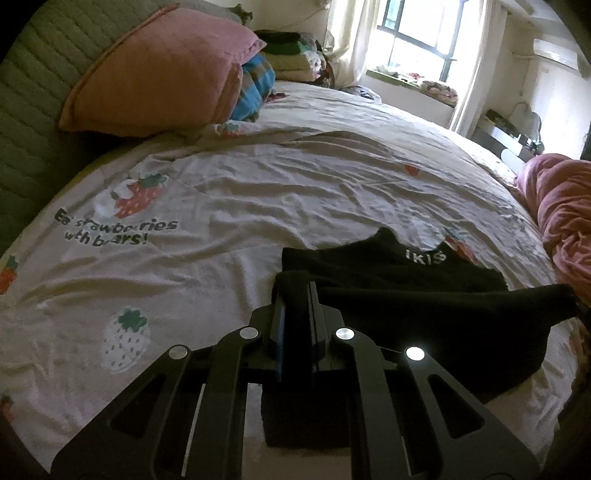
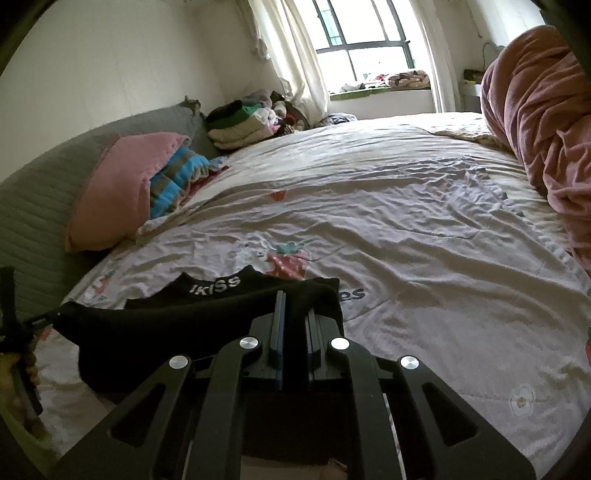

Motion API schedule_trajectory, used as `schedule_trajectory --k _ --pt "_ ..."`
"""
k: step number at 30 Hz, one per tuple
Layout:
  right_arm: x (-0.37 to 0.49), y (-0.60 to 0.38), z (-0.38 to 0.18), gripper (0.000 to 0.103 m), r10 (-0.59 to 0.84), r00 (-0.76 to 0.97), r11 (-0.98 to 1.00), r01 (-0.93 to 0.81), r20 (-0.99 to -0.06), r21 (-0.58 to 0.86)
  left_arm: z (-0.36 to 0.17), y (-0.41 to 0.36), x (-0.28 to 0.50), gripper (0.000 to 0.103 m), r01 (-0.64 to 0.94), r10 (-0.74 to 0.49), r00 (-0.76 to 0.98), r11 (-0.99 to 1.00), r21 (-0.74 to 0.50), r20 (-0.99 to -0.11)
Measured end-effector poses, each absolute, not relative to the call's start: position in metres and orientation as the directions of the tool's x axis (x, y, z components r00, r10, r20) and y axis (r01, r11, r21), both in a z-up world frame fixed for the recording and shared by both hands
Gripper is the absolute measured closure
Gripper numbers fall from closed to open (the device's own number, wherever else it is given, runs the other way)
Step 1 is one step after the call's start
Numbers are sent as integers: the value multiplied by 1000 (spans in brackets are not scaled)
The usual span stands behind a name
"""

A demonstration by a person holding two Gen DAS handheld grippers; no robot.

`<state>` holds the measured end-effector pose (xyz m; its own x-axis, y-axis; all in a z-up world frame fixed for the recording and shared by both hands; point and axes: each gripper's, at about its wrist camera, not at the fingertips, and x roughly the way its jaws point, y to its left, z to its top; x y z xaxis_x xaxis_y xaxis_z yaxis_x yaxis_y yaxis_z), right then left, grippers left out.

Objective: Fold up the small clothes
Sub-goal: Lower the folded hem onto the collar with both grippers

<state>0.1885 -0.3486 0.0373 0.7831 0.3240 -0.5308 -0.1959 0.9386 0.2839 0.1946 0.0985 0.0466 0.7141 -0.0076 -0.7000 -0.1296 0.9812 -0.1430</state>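
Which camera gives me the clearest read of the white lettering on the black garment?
The right wrist view: the white lettering on the black garment sits nearer and reads whole. In the left wrist view the lettering is smaller and its last letter is cut off.

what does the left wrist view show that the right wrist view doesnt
Only the left wrist view shows the green lettering about strawberries printed on the bedsheet, and the left gripper from behind, jaws shut on one corner of the black garment.

Only the right wrist view shows the right gripper from behind, jaws shut on the other corner, and a small flower print.

Both show the garment's white lettering, the pink pillow, the stack of folded clothes, the window and the pink blanket.
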Motion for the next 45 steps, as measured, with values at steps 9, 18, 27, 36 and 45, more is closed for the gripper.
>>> schedule_trajectory --k 9,18,27,36,45 --pt "216 -341 14 95 289 759 953 -168 -583 253 19 104 216 98 -154 4 695 978 -143 -719" --pt "221 -334 1 61 236 758 969 -136 -608 206 7 106 217 79 -154 22 708 980 -124 -706" --pt "186 -331 17 55 237 797 970 -168 -555 174 31 100 185 68 -113 2 760 985 -129 -650" --pt "174 -286 -15 88 261 678 949 -312 -687 52 -10 58 192 96 38 -83 607 996 -76 -790" --pt "225 -266 -46 88 194 626 959 -283 -755 12 -35 60 212 96 -1 -14 614 1000 -18 -789"
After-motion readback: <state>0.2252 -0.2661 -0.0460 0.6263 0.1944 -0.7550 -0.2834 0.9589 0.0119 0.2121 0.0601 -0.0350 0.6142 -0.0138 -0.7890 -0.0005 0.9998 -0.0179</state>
